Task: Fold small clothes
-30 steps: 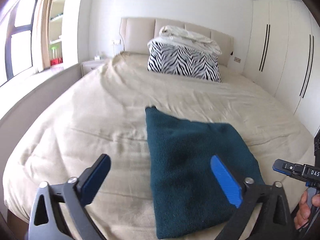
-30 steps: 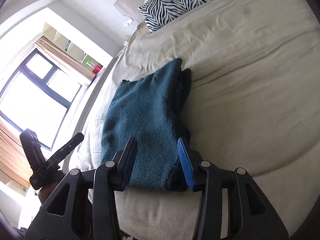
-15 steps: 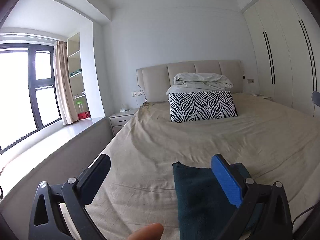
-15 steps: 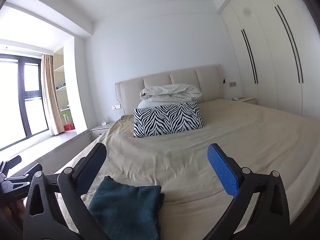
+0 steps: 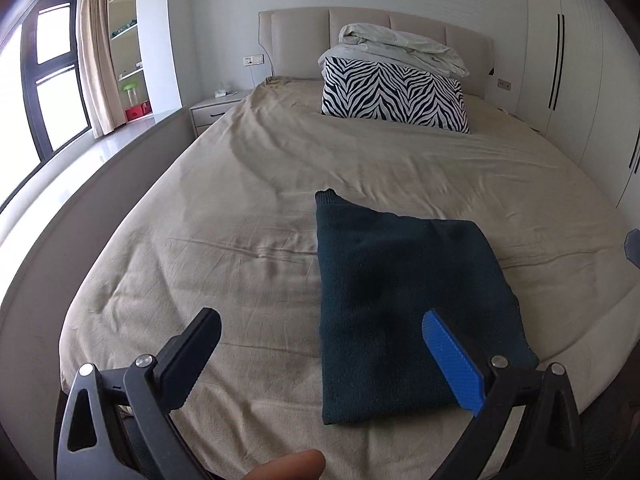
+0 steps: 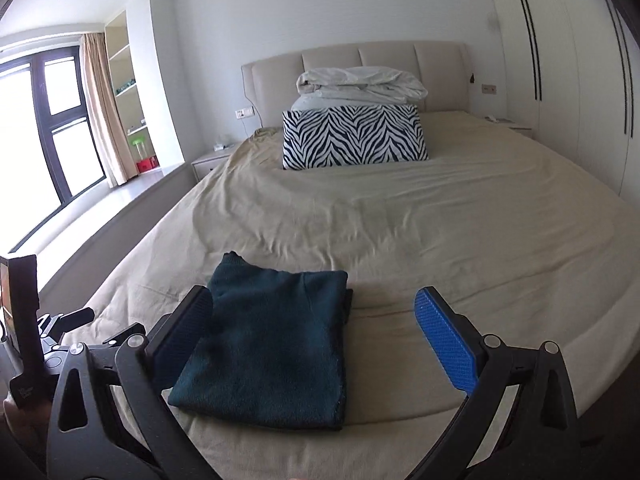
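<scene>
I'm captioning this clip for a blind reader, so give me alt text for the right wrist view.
A folded dark teal garment lies near the foot of a beige bed, seen between the wide-open fingers of the right gripper, which holds nothing. A zebra-print pillow and a bundled white duvet sit by the headboard.

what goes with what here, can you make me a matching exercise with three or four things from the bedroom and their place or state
Things:
1. teal sweater
2. zebra pillow
3. white duvet
4. right tongs

Place or state:
A. bundled on top, against the headboard
B. open, holding nothing
C. folded flat near the foot of the bed
D. standing at the head of the bed, in front of the bundle

Pairs: 1-C, 2-D, 3-A, 4-B
</scene>
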Available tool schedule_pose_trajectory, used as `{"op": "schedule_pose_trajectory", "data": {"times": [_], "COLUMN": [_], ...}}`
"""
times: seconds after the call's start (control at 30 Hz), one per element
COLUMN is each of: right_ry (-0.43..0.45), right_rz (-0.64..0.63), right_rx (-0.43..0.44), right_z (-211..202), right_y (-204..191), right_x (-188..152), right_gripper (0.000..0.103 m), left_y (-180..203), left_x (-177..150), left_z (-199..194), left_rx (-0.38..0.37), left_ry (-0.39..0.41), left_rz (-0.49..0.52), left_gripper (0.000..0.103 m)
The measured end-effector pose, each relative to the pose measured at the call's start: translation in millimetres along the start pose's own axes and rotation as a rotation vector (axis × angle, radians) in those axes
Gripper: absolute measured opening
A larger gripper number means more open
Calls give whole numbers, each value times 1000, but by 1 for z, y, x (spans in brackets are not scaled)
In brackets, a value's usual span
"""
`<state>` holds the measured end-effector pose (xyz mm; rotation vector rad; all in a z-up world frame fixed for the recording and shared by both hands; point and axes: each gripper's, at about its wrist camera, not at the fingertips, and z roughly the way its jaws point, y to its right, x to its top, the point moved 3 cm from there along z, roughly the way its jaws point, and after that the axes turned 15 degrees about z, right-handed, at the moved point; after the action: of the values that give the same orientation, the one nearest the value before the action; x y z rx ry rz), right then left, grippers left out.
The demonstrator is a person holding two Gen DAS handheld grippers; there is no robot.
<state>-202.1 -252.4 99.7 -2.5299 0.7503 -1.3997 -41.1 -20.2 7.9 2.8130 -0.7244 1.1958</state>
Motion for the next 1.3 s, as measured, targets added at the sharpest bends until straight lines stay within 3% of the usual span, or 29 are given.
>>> {"op": "schedule_pose_trajectory", "data": {"times": [0.13,0.33,0.67,1.3], "right_ry": [-115,-156,-253,-306], "right_rz": [62,26,36,12], "right_rx": [-41,-132,-194,-204], "right_z": [29,47,72,82], "right_y": [9,13,29,27], "right_x": [-20,-38,-65,-77], "right_gripper": [103,103,103,103], "left_y": [1,3,5,6], "left_x": [-7,-14,-23,-27], "left_z": [12,23,35,41], "left_rx": [-27,-41,-46,-53], "left_ry": [-34,-67,-88,-96], "left_rz": [-11,-20,-19,-24], "left_gripper": [103,103,103,103]}}
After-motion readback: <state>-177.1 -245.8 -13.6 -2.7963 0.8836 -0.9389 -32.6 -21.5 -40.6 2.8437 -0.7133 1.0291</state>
